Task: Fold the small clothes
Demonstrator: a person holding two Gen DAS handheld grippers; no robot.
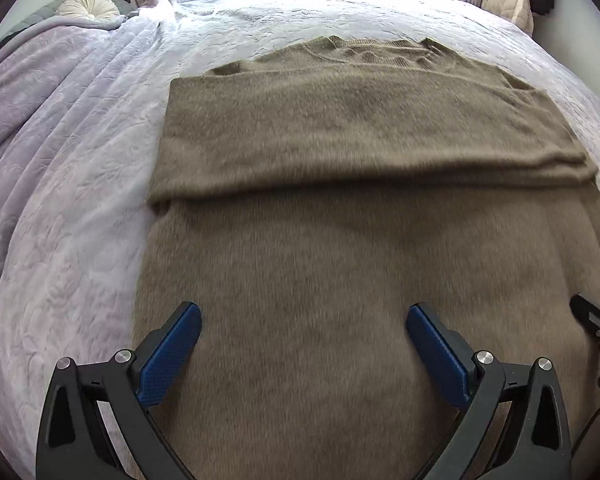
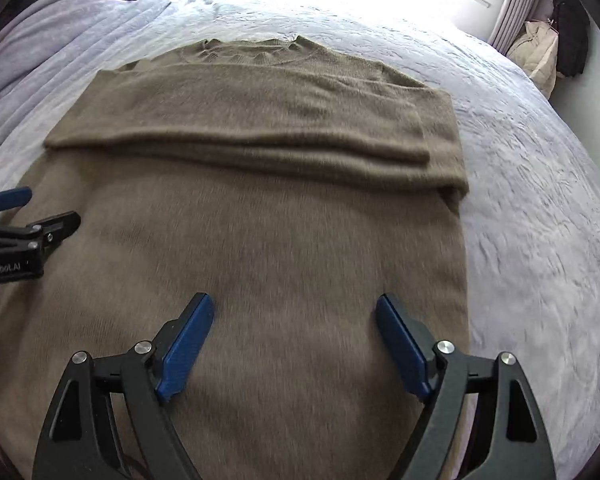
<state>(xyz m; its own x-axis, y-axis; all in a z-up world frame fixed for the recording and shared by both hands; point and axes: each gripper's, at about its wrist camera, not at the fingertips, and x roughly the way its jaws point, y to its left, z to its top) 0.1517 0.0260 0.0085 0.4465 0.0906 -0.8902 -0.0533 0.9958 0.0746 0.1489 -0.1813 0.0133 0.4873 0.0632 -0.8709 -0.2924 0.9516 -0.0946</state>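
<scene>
Brown sweater (image 1: 340,128) lies on the quilted bed (image 1: 80,160).

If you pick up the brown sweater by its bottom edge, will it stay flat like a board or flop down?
Probably flop. The sweater is soft knit, and its sleeves already lie folded across its body without springing back. It looks fuzzy, so it likely won't slip on the bedspread, and it cannot roll.

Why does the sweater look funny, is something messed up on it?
Nothing is damaged. The brown sweater lies flat on the bed cover with its sleeves folded across the chest. Only the neck is a bit rumpled, and one folded sleeve bulges slightly past the side edge. Both grippers hover open above it.
</scene>
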